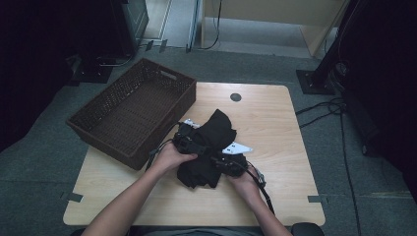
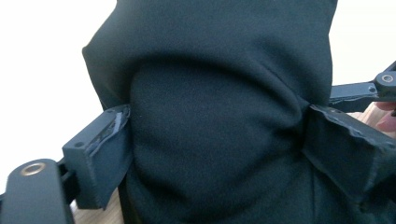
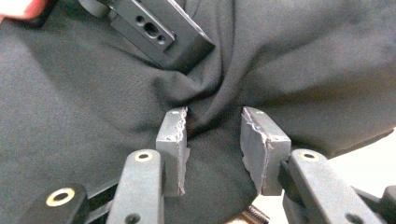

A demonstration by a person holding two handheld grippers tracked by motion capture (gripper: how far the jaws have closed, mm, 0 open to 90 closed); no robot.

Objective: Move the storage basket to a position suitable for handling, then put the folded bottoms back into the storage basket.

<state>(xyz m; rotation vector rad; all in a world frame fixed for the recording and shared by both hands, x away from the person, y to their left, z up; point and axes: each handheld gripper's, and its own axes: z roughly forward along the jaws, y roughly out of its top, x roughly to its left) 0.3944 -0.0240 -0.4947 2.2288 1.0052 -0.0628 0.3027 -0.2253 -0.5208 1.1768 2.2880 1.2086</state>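
Note:
A black cloth (image 1: 216, 132) lies bunched in the middle of the wooden table (image 1: 275, 118). My left gripper (image 1: 191, 141) holds it from the left, my right gripper (image 1: 230, 164) from the front right. In the left gripper view the jaws (image 2: 219, 116) press both sides of a thick bundle of the cloth (image 2: 219, 70). In the right gripper view the jaws (image 3: 215, 116) pinch a fold of the cloth (image 3: 289, 56), and one jaw of the left gripper (image 3: 159, 32) pushes into the fabric just beyond.
A dark wicker basket (image 1: 162, 120) stands on the table's left side, overhanging the edge, close to my left hand. A round cable hole (image 1: 235, 97) is at the table's far edge. Cables (image 1: 324, 110) run over the floor to the right.

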